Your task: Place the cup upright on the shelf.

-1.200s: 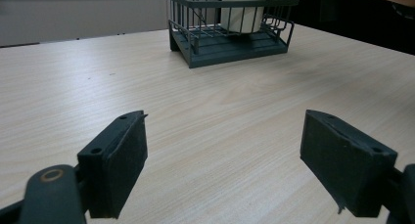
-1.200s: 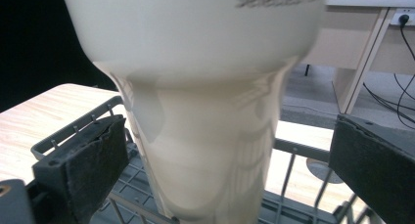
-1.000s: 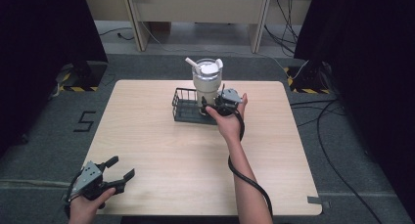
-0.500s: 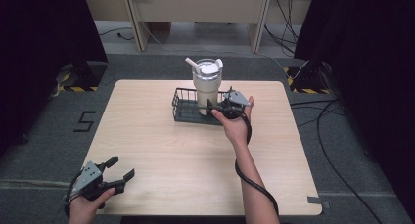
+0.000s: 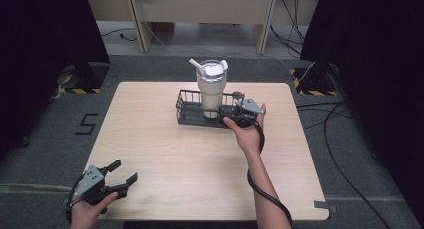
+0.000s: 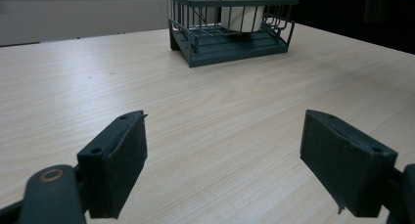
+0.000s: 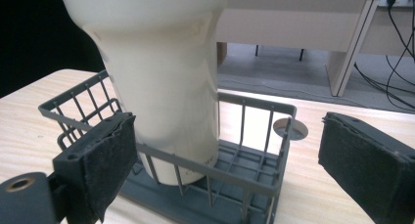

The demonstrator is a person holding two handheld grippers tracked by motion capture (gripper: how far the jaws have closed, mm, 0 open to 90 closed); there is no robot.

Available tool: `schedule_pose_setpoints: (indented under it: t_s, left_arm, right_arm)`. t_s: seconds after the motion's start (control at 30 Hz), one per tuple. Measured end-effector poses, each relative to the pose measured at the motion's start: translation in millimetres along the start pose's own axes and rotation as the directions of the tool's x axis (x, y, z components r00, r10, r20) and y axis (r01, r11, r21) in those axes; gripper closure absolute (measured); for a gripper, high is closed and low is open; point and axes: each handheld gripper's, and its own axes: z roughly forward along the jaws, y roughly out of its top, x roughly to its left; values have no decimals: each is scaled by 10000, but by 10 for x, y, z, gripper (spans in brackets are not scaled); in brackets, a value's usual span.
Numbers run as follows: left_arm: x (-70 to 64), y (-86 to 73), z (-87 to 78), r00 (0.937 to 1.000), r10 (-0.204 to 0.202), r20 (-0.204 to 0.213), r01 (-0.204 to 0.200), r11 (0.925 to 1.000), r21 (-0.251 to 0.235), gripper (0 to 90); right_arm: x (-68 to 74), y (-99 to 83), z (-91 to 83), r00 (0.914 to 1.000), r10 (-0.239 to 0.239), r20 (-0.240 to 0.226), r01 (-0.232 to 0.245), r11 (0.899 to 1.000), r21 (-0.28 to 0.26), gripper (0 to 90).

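Holding the right hand-held gripper (image 5: 231, 110) at the middle of the high view, jaws standing wide apart, clamping nothing. Hovering at the right end of the dark wire basket (image 5: 192, 114), one pad (image 7: 105, 153) sitting just outside the near rail at lower left of the right gripper view, the other pad out past the basket's corner at lower right; touching or not, cannot tell. Showing the cream tumbler (image 5: 211, 91) standing upright inside the basket, between the wire walls, its base on the basket floor. Showing also, in the right gripper view, the tumbler's waist narrowing toward the base (image 7: 166, 87), the grey rail (image 7: 254, 106) crossing in front, and a round cable hole (image 7: 290, 128) in the worktop just behind the basket.

Adding from the high view the tumbler's clear lid with a white straw (image 5: 196, 65) leaning toward upper left, and the basket sitting at upper centre of the pale wooden worktop (image 5: 165, 154).

Holding the left hand-held gripper (image 5: 120, 175) at lower left of the high view, near the worktop's front edge, jaws likewise spread wide and empty. Looking, in the left gripper view, across bare wood grain between the two black pads (image 6: 120, 160), with the basket (image 6: 230, 26) and the tumbler's lower part (image 6: 242, 11) well apart at the top of the frame.
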Motion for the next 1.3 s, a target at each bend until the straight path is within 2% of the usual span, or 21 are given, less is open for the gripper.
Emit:
schedule_pose_setpoints:
  t_s: [0.6,1.0,1.07,1.3]
  left_arm:
    - [2,-1,-3,10000,13,-28,-13,10000,28,169]
    - [7,-4,-1,10000,-48,-15,48,10000,37,168]
    - [6,-5,0,10000,-47,-19,47,10000,39,168]
    - [4,-7,4,10000,-59,-38,59,10000,47,168]
  right_arm:
    - [-161,-139,-228,9995,-181,264,172,9992,359,89]
    - [-331,-210,-388,9987,40,509,-59,9992,388,97]
    - [-363,-232,-426,9983,-41,581,21,9994,358,99]
    - [-420,-307,-544,9982,106,597,-126,9994,325,106]
